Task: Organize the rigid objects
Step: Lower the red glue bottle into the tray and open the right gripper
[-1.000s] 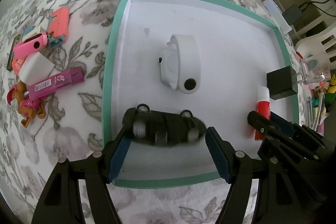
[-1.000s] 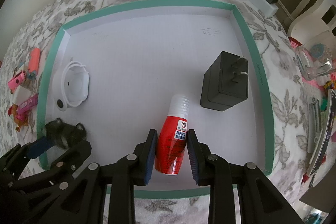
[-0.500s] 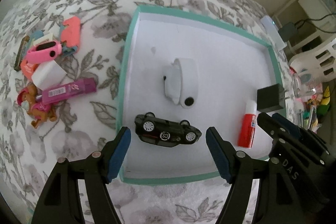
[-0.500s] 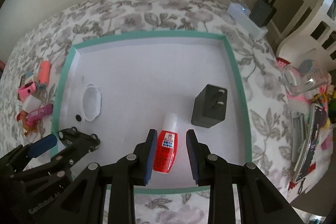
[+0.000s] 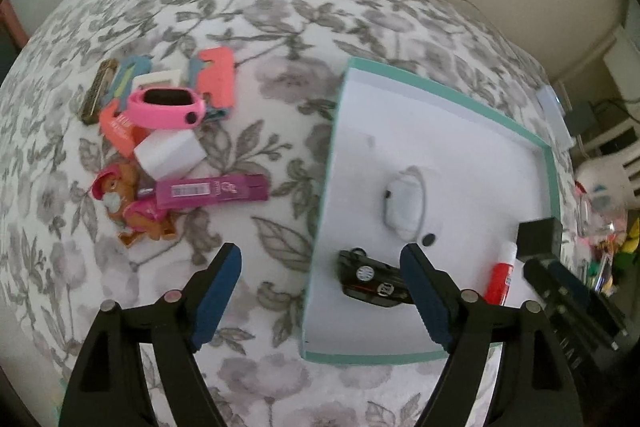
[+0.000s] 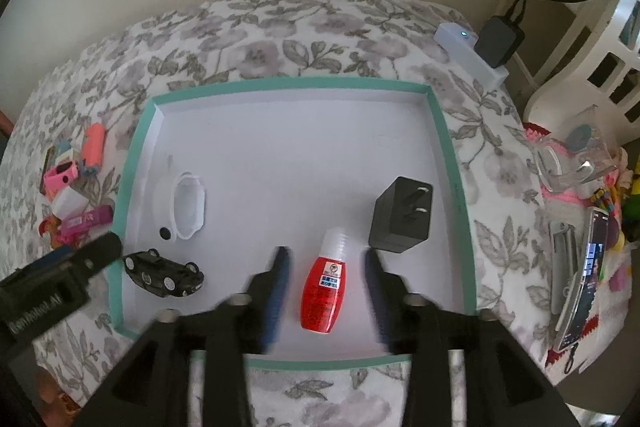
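A teal-rimmed white tray (image 6: pixel 288 83) lies on the floral cloth. In it are a black toy car (image 6: pixel 164 273), a white round case (image 6: pixel 184 205), a black plug adapter (image 6: pixel 402 223) and a red bottle (image 6: pixel 324 291) on its side. My right gripper (image 6: pixel 326 255) hangs above the bottle, its jaws opening and its pads clear of the bottle. My left gripper (image 5: pixel 320 251) hovers over the tray's left rim (image 5: pixel 320 219), jaws opening and empty, with the car (image 5: pixel 372 281) just right of it. A pink watch (image 5: pixel 166 103) tops a pile on the cloth.
The left pile also holds a purple box (image 5: pixel 212 189), a white block (image 5: pixel 170 151), a toy dog (image 5: pixel 128 211) and a coral piece (image 5: pixel 216 79). A white power strip (image 6: pixel 472 51), a clear container (image 6: pixel 572 159) and a phone (image 6: pixel 592 267) sit right of the tray.
My left gripper released the toy car into the tray, rose and shifted left. My right gripper lifted and opened off the red bottle, which now lies in the tray.
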The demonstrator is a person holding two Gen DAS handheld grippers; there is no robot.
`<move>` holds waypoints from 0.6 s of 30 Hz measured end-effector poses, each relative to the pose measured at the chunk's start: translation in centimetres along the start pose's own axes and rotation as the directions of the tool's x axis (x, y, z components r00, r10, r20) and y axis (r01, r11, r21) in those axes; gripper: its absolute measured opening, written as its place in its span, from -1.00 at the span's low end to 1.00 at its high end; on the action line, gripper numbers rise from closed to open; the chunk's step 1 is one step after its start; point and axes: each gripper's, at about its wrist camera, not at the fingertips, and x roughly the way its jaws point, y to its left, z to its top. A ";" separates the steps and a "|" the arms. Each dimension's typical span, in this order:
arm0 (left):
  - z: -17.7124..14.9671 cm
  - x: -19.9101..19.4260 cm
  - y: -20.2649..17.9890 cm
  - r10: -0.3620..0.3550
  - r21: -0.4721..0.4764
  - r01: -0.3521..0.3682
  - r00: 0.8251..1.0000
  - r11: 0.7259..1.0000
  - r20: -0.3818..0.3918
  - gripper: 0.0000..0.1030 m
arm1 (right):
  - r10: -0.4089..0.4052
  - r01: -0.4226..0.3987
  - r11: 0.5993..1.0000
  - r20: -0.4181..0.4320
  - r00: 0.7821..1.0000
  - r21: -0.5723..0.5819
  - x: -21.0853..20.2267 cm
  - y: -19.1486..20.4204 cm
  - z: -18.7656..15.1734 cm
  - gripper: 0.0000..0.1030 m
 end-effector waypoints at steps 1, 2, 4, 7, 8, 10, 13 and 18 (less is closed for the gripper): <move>0.0 0.1 0.2 0.005 -0.006 -0.005 1.000 1.000 0.001 0.79 | 0.000 0.000 1.000 -0.001 1.000 -0.001 0.1 0.1 0.0 0.23; 0.0 0.1 0.5 0.018 -0.014 -0.018 1.000 1.000 0.005 0.85 | 0.002 -0.002 1.000 -0.001 1.000 -0.004 0.2 0.2 0.0 0.23; 0.0 0.2 1.0 0.037 -0.023 -0.036 0.999 0.999 0.013 0.88 | 0.010 -0.010 1.000 -0.004 1.000 -0.010 0.4 0.5 -0.1 0.23; -0.1 0.3 1.7 0.050 -0.043 -0.050 0.999 0.998 0.005 0.89 | 0.011 -0.011 1.000 -0.013 1.000 -0.014 0.8 0.7 -0.2 0.36; 0.0 0.5 1.8 0.055 -0.049 -0.055 0.998 0.997 0.003 0.89 | 0.011 -0.011 1.000 -0.017 1.000 -0.013 1.0 0.8 -0.3 0.40; 0.1 0.6 2.2 0.064 -0.063 -0.064 0.998 0.996 -0.002 0.90 | 0.007 -0.008 1.000 -0.023 1.000 -0.012 1.3 0.9 -0.3 0.48; 0.2 0.8 2.8 0.066 -0.086 -0.066 0.998 0.994 -0.008 0.90 | 0.009 -0.010 1.000 -0.031 0.999 -0.011 1.6 1.0 -0.5 0.55; 0.3 1.0 3.7 0.070 -0.117 -0.072 0.997 0.990 -0.022 0.90 | 0.011 -0.012 1.000 -0.035 0.999 -0.004 1.9 1.0 -0.6 0.64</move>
